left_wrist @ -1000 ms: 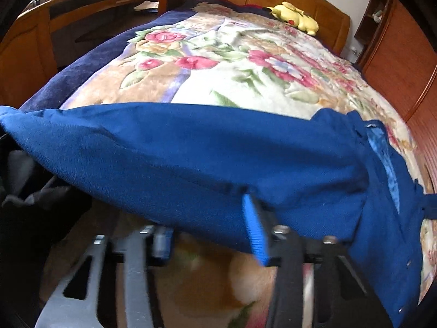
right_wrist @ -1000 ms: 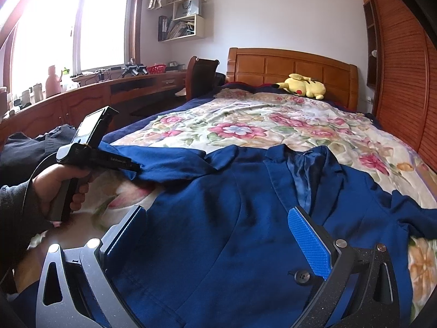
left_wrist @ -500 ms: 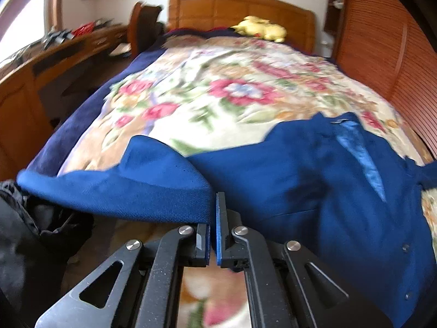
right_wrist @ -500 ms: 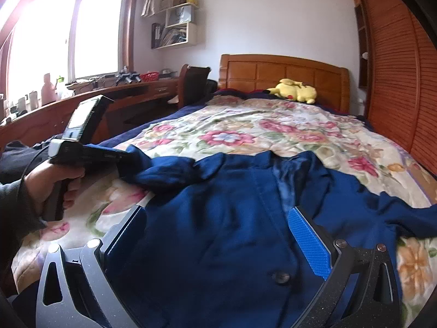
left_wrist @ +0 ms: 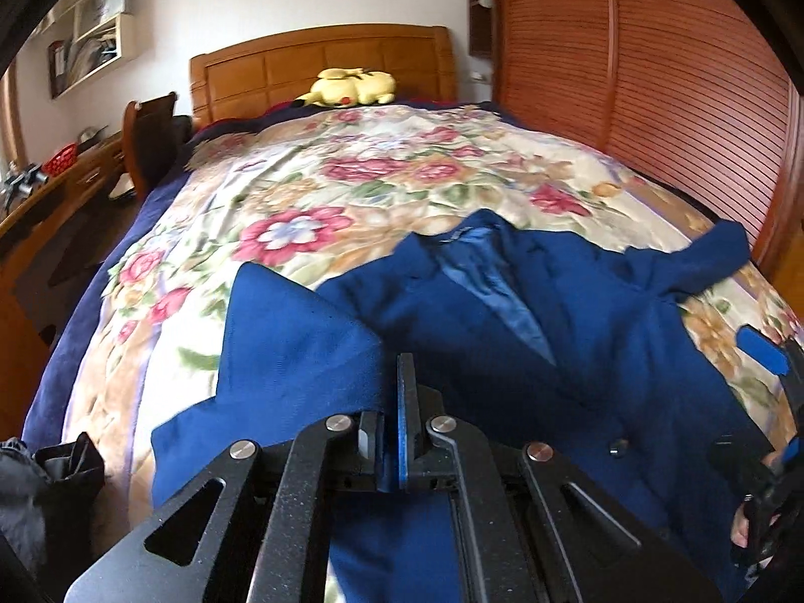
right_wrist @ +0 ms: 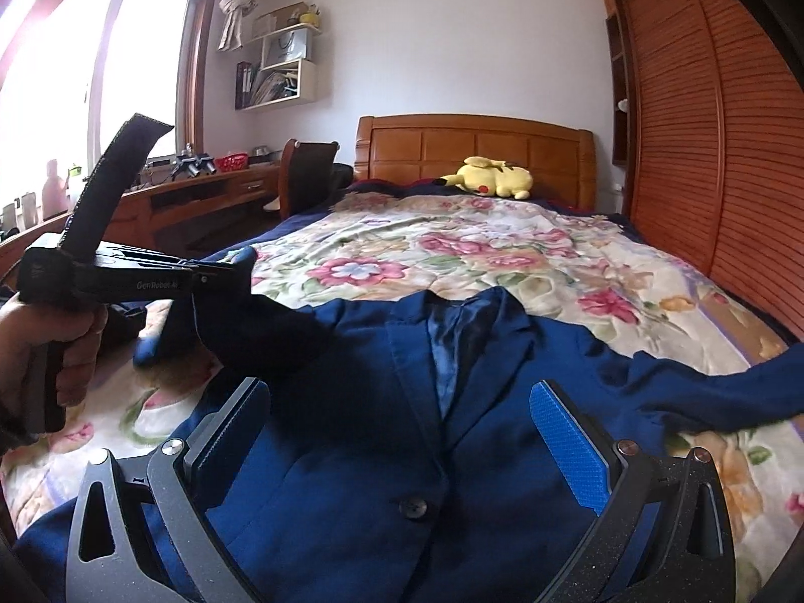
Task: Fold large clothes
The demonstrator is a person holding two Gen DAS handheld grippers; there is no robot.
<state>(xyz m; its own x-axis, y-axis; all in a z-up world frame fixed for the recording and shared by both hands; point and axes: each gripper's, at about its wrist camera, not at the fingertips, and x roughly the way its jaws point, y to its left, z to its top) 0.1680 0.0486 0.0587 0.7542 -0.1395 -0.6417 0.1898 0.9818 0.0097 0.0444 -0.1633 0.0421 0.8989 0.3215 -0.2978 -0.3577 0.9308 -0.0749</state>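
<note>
- Left gripper [left_wrist: 391, 402] jaws clamped on the blue jacket's sleeve [left_wrist: 296, 341], whose lifted cloth hides the pads' grip
- Right gripper [right_wrist: 407, 432] gapes wide and empty over the blue jacket [right_wrist: 402, 417], spread on the floral bedspread [right_wrist: 452, 251]
- Yellow plush toy [right_wrist: 490, 178] lies by the headboard [right_wrist: 472, 148]

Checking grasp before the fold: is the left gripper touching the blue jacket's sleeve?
Touching. The left wrist view shows the left gripper with jaws closed on the blue jacket's sleeve, its cloth pinched between the pads; the right wrist view shows the sleeve lifted off the bed.
</note>
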